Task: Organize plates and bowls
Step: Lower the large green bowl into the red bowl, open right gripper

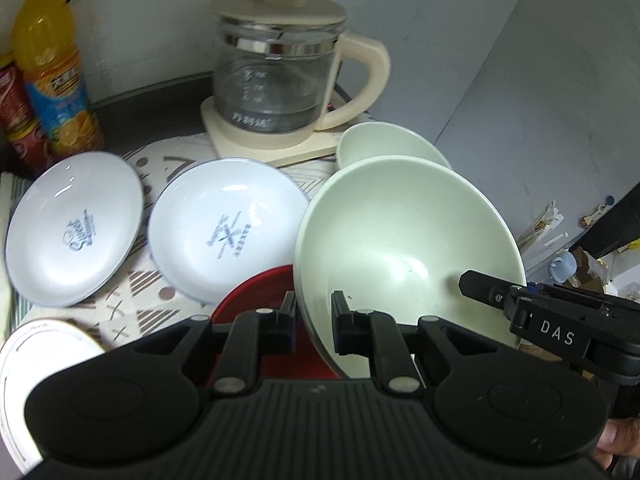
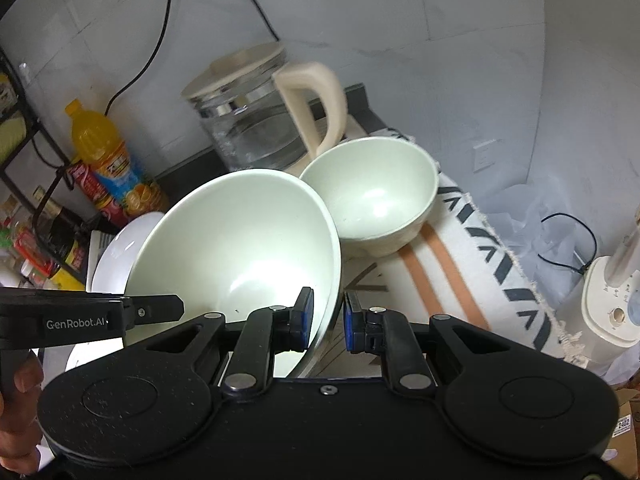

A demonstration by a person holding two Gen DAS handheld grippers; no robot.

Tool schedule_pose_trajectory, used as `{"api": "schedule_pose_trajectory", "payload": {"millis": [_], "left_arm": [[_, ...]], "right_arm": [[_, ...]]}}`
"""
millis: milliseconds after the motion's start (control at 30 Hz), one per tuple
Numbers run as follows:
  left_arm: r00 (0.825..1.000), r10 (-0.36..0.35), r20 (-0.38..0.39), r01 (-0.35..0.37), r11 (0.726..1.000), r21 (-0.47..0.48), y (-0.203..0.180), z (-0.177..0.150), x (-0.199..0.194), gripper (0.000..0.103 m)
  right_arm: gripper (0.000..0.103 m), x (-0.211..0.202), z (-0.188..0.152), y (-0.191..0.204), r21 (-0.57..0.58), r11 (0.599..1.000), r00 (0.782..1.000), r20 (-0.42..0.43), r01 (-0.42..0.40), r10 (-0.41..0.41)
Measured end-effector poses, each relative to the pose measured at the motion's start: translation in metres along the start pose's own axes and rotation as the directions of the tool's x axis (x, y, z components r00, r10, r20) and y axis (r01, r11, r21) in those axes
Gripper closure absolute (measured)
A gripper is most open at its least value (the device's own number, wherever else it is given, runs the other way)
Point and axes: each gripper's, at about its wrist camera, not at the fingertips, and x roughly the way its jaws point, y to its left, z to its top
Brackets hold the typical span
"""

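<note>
While both grippers' fingers pinch opposite rims of the large green bowl (image 1: 404, 240), held tilted near the smaller bowl (image 2: 372, 200), two white plates (image 1: 228, 224) lie unstacked at left; sorting seems barely begun.

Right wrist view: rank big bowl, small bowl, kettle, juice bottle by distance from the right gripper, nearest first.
From the right gripper:
1. Big bowl, rim between its fingers, left of centre.
2. Small bowl, on the cloth behind.
3. Kettle, behind the bowls.
4. Juice bottle, far left by the wall.
</note>
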Motion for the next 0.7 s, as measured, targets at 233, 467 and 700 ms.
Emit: {"api": "schedule_pose_trajectory", "payload": {"millis": [233, 467, 700], "left_arm": [[1.000, 0.004, -0.024, -0.004, 0.999, -0.039, 0.020, -0.017, 0.001, 0.089], [0.999, -0.003, -0.046, -0.001, 0.997, -0.071, 0.033, -0.027, 0.006, 0.089], [0.998, -0.004, -0.070, -0.003, 0.995, -0.096, 0.047, -0.035, 0.008, 0.089]], "right_arm": [[0.086, 0.006, -0.012, 0.017, -0.032, 0.999, 1.000, -0.024, -0.010, 0.010], [0.086, 0.010, -0.012, 0.033, -0.096, 0.995, 0.999, -0.033, 0.002, -0.005], [0.086, 0.021, -0.019, 0.048, -0.135, 0.991, 0.997, -0.079, 0.009, -0.020]]}}
